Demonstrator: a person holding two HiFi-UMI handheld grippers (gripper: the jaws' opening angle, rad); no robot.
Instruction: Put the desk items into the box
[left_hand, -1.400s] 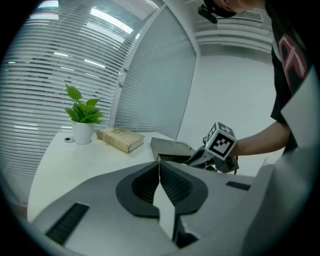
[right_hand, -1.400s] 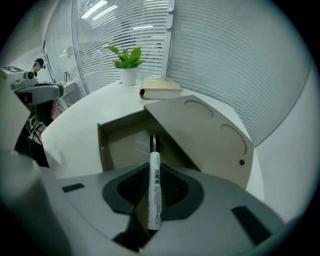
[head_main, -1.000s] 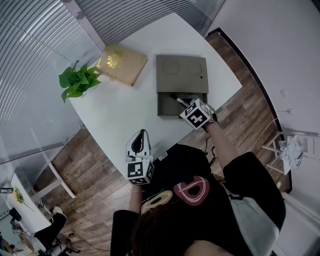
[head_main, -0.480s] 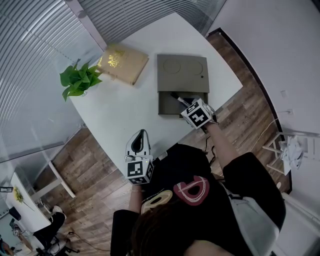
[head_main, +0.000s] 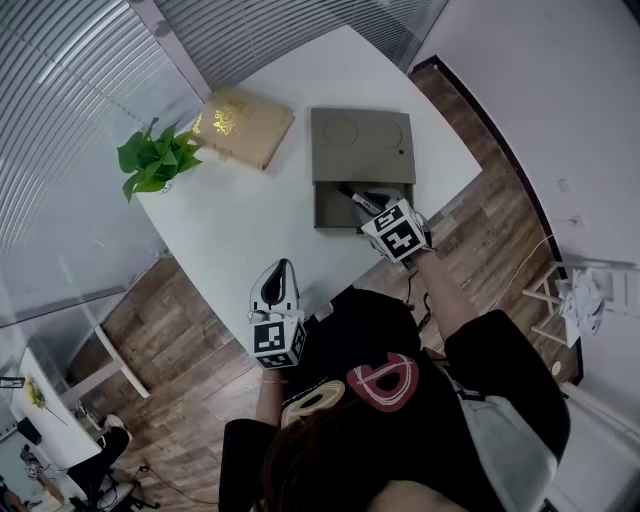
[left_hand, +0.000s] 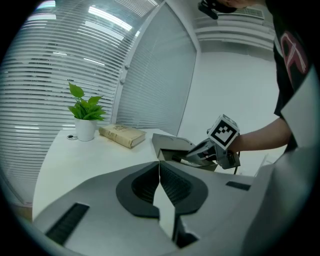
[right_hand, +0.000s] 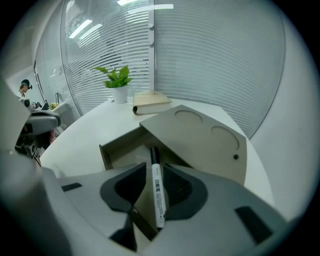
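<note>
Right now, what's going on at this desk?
A person is packing things into the box. The right claw hangs over the box's open compartment with a marker between its jaws, which have just been opening. The left claw is shut and empty near the desk edge. A book and a potted plant sit on the desk.

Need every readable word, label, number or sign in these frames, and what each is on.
"白板笔": label on the marker pen, which lies between the fingers of the right gripper; they have just been opening. Finer print below it: too small to read.
Gold print on the book: too blurred to read.
The right gripper's cube and the left gripper's cube: square codes, no words.
</note>
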